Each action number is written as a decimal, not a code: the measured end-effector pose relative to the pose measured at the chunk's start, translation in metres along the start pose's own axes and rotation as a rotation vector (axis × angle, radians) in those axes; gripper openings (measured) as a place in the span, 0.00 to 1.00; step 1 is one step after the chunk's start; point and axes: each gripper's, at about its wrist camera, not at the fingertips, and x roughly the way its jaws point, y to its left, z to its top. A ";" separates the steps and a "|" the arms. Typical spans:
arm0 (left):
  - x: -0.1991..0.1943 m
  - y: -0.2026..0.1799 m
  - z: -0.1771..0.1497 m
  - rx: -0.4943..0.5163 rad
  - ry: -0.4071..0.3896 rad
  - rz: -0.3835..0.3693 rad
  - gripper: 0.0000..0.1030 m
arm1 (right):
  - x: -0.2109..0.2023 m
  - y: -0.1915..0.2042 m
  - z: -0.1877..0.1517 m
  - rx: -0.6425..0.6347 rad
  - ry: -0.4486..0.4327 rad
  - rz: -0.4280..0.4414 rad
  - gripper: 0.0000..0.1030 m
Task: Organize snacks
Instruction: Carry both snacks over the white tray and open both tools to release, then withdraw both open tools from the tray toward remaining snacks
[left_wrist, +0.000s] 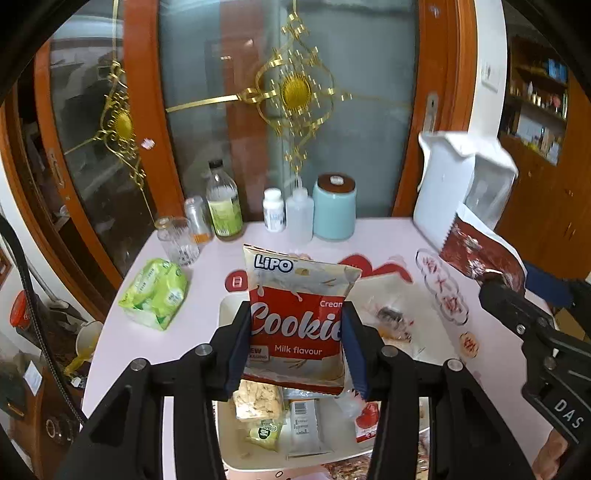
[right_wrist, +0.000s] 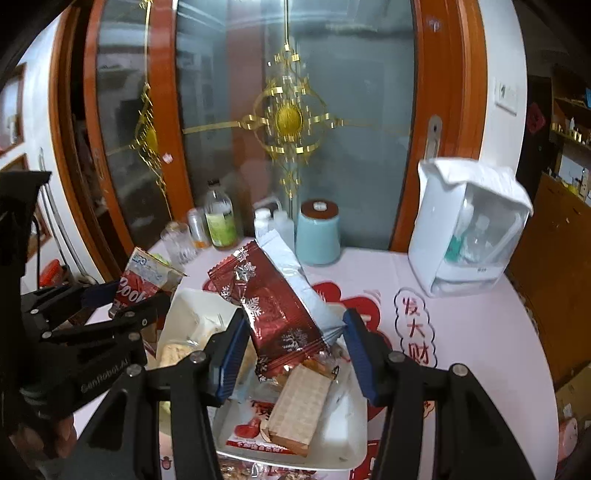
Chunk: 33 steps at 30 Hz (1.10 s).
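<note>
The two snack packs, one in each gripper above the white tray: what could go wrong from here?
1. The left gripper and right gripper hang close together over the white tray; they might collide.
2. The red snowflake pack is held tilted by one end and may slip out.
3. The tray looks full, so the Lipo cookie pack could slide off onto the table.

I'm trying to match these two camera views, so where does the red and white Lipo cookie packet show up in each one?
Left wrist view: the red and white Lipo cookie packet sits centre frame, clamped between the left gripper fingers above the white tray.
Right wrist view: same packet at left, small, held by that gripper.
Shared landmark: the pale blue canister with brown lid at the table's back.
</note>
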 end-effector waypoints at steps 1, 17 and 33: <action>0.006 -0.002 -0.002 0.007 0.010 0.004 0.52 | 0.007 0.000 -0.002 -0.001 0.026 0.005 0.53; 0.010 0.019 -0.025 -0.054 0.054 0.051 0.90 | -0.003 -0.003 -0.013 0.050 0.060 0.040 0.68; -0.074 0.014 -0.053 -0.134 -0.046 0.081 0.90 | -0.067 -0.012 -0.036 0.036 0.006 0.053 0.68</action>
